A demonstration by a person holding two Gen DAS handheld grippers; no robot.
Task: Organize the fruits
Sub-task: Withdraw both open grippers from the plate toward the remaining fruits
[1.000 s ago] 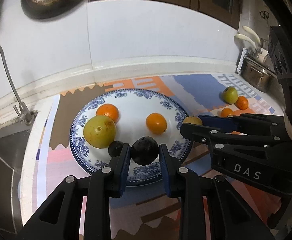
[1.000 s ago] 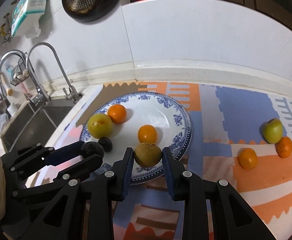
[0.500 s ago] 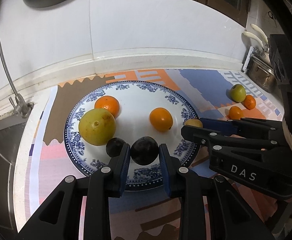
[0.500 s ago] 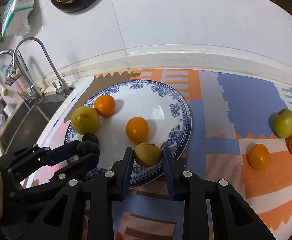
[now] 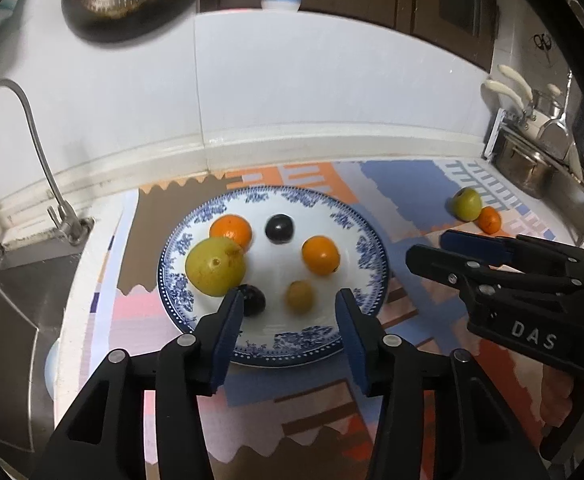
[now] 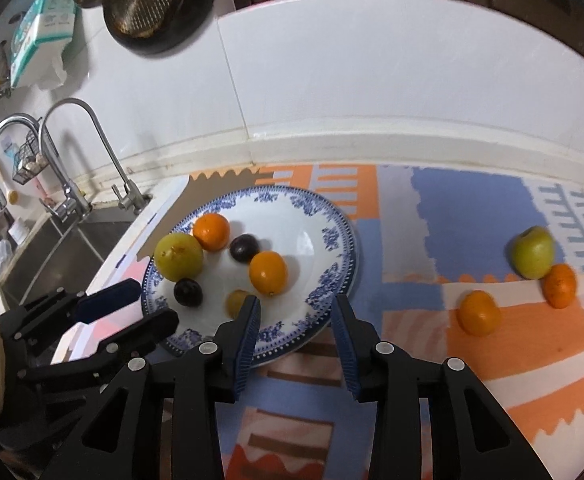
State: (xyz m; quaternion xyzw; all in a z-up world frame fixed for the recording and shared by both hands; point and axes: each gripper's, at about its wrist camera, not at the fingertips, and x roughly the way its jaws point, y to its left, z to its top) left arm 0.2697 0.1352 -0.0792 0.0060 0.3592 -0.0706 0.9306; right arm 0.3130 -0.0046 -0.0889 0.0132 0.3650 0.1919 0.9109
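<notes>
Kitchen counter w/ a patterned mat in orange, blue and pink, white tiled wall behind, sink and taps off to the left.

Going left to right: left tongs are spread wide, holding nothing, hovering over the near rim of the blue-and-white plate. On the plate: big yellow-green fruit at left touching an orange behind it, a dark plum just beside the left tongs' left finger, a second dark plum further back, a small brownish-yellow fruit near the front, another orange right of centre. Right tongs also spread, empty, over the plate's near-right rim.

Further right, on the mat and well apart from the plate: a loose orange, then a green apple touching a third orange.

Judgement: about two-thirds done, three pieces not yet plated. Next step prob. falls to the right tongs, since the loose fruit lies on their side. Doing it well: take the lone orange first, approach w/ pads level either side of its widest part, close gently as round skin slips. For the apple/orange pair, come in from the free side so one isn't knocked rolling. Set down in the bare right part of the plate, low before letting go, so nothing rolls into the rest.
</notes>
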